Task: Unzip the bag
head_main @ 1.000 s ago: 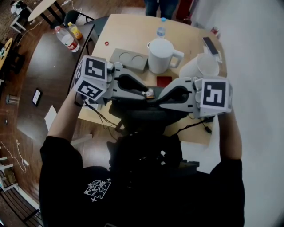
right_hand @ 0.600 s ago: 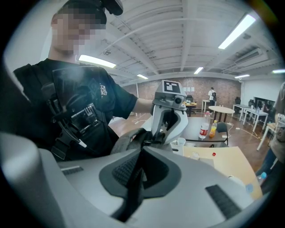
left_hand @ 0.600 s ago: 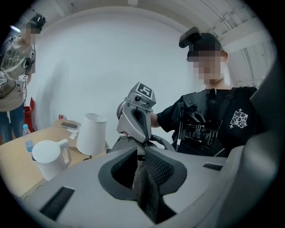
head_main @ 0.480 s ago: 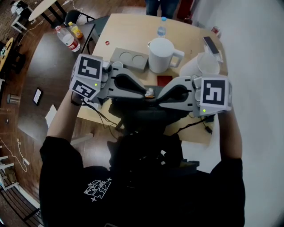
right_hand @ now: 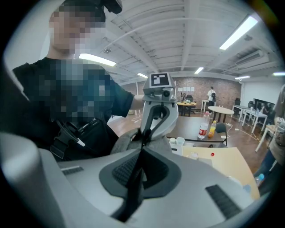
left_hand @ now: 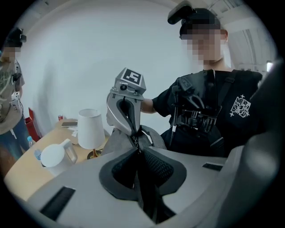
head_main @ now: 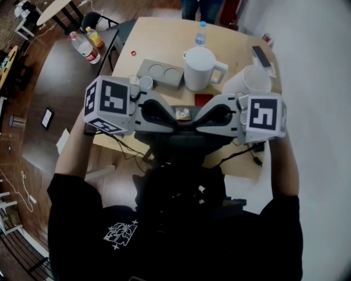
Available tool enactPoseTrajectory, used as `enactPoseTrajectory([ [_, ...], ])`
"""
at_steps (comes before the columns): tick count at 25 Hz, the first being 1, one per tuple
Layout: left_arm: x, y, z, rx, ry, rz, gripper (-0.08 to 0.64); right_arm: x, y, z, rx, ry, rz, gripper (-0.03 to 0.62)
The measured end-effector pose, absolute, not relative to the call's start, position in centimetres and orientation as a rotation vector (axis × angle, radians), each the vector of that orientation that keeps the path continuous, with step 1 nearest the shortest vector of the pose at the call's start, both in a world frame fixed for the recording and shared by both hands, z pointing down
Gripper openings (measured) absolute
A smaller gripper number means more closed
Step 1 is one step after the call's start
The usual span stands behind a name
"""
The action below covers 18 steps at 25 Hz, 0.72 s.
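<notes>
The grey bag (head_main: 181, 147) hangs at the table's near edge, in front of the person's chest. Both grippers meet tip to tip over its top. My left gripper (head_main: 176, 119) has just been closing, and dark bag fabric now lies pinched between its pads (left_hand: 153, 167). My right gripper (head_main: 190, 119) is shut on a thin dark strip at the bag's top. In the left gripper view the right gripper (left_hand: 135, 135) bites the bag (left_hand: 153, 136) just ahead of my left gripper (left_hand: 137, 150). The right gripper view shows the left gripper (right_hand: 144, 135) opposite my right gripper (right_hand: 142, 149), with the bag (right_hand: 127, 143) between them.
On the wooden table (head_main: 153, 38) stand a white jug (head_main: 200, 68), a grey tray with two round hollows (head_main: 159, 73), a water bottle (head_main: 199, 37), a white pot (head_main: 249, 81), a red card (head_main: 203, 100) and a phone (head_main: 259, 56). Cables hang off the near edge. Another person (head_main: 197, 8) stands beyond.
My left gripper has rolled, so its marker cube now shows a different face upward, and its jaws have closed onto the bag. The right gripper has stayed where it was.
</notes>
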<state>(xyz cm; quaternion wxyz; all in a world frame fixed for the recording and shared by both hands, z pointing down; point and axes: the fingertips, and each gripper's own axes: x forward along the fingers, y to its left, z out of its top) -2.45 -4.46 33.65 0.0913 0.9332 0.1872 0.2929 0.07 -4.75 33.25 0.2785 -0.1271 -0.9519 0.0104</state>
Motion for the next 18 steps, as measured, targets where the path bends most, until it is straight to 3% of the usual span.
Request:
enactPoseTrajectory([
  [18, -2.9, -5.8, 32.9, 2.888, 0.205, 0.662, 0.018, -0.1, -5.7, 32.9, -0.033, -2.574, 0.145, 0.017],
])
